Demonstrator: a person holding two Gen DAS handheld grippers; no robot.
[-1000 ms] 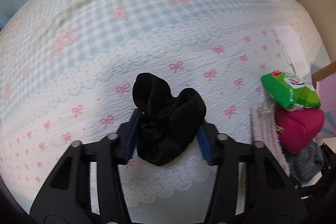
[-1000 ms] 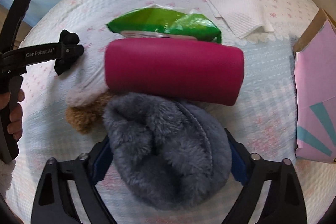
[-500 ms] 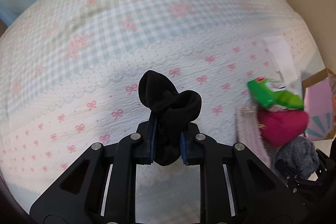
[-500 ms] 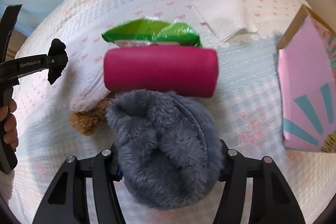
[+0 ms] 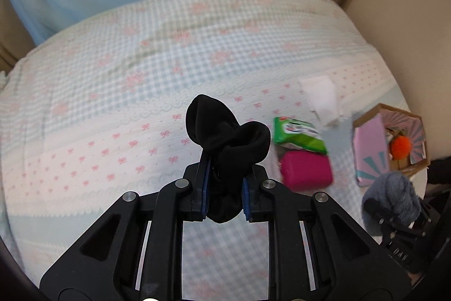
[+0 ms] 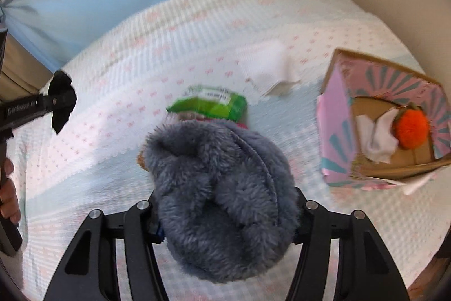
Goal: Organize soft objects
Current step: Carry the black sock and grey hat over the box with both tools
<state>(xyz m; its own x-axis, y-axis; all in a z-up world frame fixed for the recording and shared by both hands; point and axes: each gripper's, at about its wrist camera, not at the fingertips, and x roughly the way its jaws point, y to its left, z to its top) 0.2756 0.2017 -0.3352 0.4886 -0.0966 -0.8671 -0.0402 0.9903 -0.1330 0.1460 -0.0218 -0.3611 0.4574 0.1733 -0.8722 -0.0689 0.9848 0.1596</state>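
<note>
The right tool [image 6: 227,219] is seen clenched on a grey, fluffy plush bundle [image 6: 222,199], its jaws having just been closing onto the pile, which bulges out between and above them and is held clear of the bed. From that tool the open cardboard box with pink-and-teal printed sides [image 6: 335,131] lies ahead and to the right, near but not touching, its mouth turned up towards the camera; a fuzzy orange ball [image 6: 411,129] and a white cloth [image 6: 377,143] are already lying inside it. The coming move is judged to turn on this offset: the bundle would have to be carried rightward and forward until it hangs over the box opening. The right tool is the nearer of the two to the box. The left tool [image 5: 225,195] is likewise clenched, its jaws having just been closing on a crumpled black sock [image 5: 228,137], which stands up out of the pinch and hangs a little below it, also off the bed. From the left tool the same box [image 5: 369,140] lies well to the right and somewhat ahead. Between them on the bow-printed, checked bedspread [image 5: 112,109] rest a green plastic pack [image 5: 298,134] and, just nearer, a magenta pouch [image 5: 307,171], which would have to be passed over.
</note>
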